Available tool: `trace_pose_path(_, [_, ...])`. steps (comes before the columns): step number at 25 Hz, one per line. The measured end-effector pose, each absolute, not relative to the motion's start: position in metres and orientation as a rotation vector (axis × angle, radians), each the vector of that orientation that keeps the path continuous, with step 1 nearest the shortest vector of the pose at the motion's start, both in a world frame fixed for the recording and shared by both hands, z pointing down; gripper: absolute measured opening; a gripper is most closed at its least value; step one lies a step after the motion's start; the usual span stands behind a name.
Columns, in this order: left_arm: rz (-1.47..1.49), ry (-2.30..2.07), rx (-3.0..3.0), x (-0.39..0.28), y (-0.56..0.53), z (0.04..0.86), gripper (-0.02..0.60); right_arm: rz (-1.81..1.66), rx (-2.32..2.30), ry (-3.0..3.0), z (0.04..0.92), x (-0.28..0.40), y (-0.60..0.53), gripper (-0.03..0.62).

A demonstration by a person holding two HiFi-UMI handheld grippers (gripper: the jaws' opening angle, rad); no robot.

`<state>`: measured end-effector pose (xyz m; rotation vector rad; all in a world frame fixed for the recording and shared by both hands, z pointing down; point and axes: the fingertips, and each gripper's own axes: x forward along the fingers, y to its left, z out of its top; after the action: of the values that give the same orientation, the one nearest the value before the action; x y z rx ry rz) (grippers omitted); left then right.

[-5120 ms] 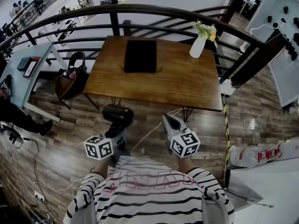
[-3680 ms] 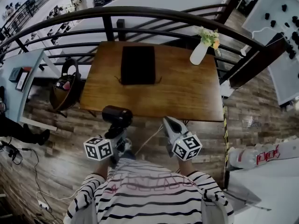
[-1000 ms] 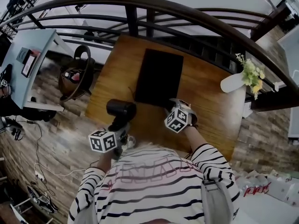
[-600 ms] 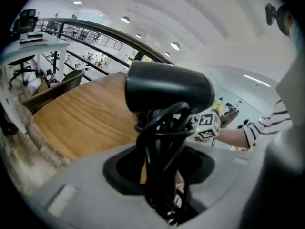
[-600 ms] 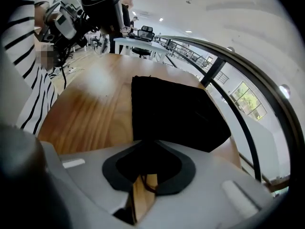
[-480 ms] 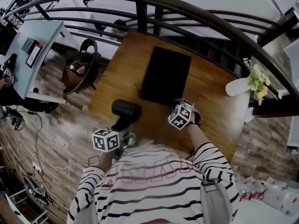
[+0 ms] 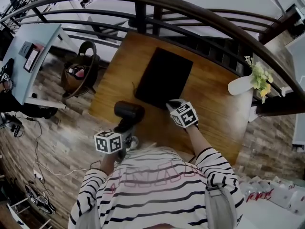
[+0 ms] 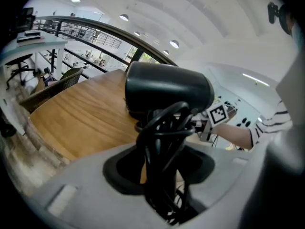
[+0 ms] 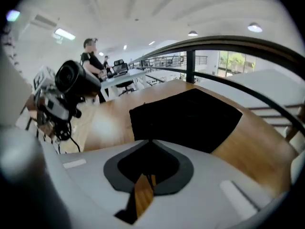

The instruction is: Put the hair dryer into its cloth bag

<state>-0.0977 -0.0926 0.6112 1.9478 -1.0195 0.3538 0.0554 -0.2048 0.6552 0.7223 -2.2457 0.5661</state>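
The left gripper (image 7: 124,129) grasps the hair dryer (image 7: 128,111) by its cord-wrapped handle, above the table's (image 7: 217,104) near edge. The right gripper (image 7: 168,104) has just been closing and pinches the near edge of the bag (image 7: 164,75) — black, flat, mid-table.

Nothing reads clearly (pink lettering (image 7: 143,179) on the striped shirt (image 7: 157,205) blurs).

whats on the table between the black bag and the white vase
Nothing. In the head view, only bare wooden tabletop lies between the cloth bag and the vase.
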Motion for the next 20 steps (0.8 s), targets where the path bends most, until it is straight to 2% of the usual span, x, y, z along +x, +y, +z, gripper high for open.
trace_pose_path(7, [0.403,-0.954,1.951,-0.088,-0.086,0.625,0.181,0.967,0.787,-2.4,0.623,0.028,-0.195,0.014])
trace_pose_path(20, [0.538,-0.869,1.95,-0.082,-0.097,0.654,0.181,1.079,0.819,-2.436,0.608,0.009,-0.169,0.014])
